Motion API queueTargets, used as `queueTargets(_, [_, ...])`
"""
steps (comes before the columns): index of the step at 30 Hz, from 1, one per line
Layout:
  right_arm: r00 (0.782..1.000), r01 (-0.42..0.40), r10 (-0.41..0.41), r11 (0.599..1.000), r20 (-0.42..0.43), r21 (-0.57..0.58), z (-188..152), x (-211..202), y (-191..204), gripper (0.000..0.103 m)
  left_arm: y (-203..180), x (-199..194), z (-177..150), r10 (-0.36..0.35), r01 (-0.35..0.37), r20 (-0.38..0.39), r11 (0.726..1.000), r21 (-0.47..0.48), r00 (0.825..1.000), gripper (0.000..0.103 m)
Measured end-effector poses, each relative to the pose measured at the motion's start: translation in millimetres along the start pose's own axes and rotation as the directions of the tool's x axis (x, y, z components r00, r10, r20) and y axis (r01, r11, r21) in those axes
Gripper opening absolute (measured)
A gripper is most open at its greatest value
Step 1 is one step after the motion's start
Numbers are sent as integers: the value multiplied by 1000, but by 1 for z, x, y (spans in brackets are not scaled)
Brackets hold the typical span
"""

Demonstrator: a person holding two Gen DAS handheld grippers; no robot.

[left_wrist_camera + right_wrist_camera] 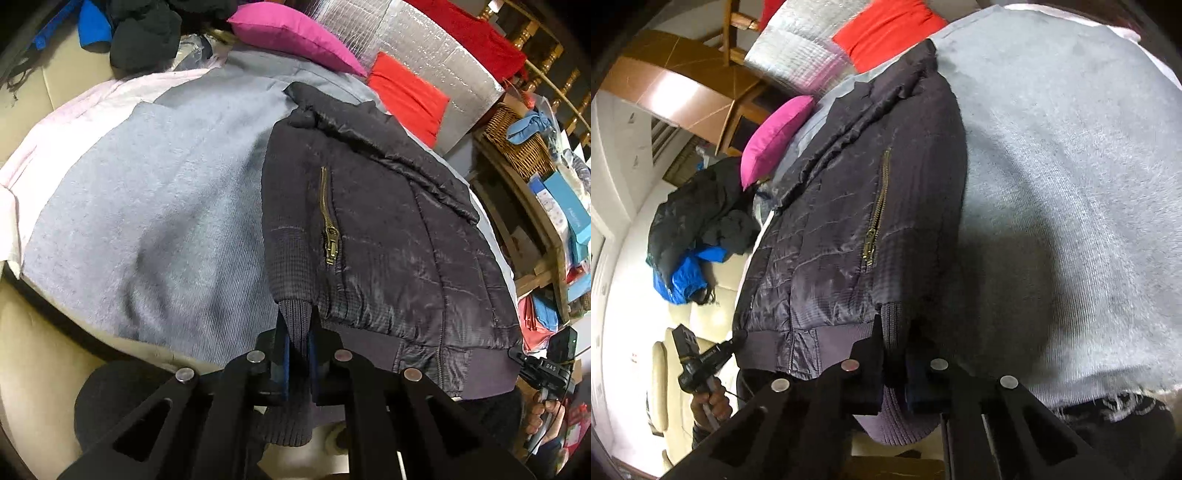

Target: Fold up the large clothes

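Observation:
A dark quilted jacket [388, 229] with a brass pocket zipper [328, 221] lies flat on a grey blanket [147, 206]; it also shows in the right wrist view [849, 229]. My left gripper [299, 332] is shut on the ribbed knit hem at the jacket's near left corner. My right gripper [895, 339] is shut on the ribbed hem at the jacket's other near corner. The right gripper also shows at the far right of the left wrist view [517, 356], and the left gripper at the left of the right wrist view [737, 341], both touching the hem.
A magenta pillow [295, 33] and a red cushion [410, 96] lie beyond the jacket by a silver quilted mat [436, 48]. A pile of dark and blue clothes [690, 236] sits on a cream sofa. A cluttered wooden shelf with a wicker basket [517, 144] stands right.

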State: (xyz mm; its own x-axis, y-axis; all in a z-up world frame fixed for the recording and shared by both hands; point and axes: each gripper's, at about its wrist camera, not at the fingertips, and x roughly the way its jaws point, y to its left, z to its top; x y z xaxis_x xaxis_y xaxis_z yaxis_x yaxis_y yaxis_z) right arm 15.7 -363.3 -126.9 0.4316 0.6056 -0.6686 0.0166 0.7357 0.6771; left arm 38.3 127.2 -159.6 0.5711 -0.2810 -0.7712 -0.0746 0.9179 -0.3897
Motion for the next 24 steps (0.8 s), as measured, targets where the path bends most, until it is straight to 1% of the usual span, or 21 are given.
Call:
queueTargets(5, [1000, -20, 20, 1000, -5, 9, -13, -9, -4, 9, 2, -8, -4, -24, 24, 6, 1000, -12, 1000, 8])
queueTargets(8, [999, -37, 37, 999, -3, 27, -17, -11, -9, 9, -3, 4, 6, -24, 24, 9, 1000, -13, 1000, 8])
queueTargets(11, [999, -43, 44, 999, -3, 26, -21, -13, -9, 9, 2, -1, 5, -24, 24, 12, 1000, -8, 1000, 8])
queueTargets(15, [999, -51, 51, 999, -3, 19, -21, -16, -9, 9, 2, 0, 5, -26, 26, 13, 1000, -9, 1000, 8])
queueTargets(24, [997, -79, 79, 997, -2, 12, -14, -12, -11, 9, -4, 6, 10, 0, 0, 16, 1000, 24, 1000, 8])
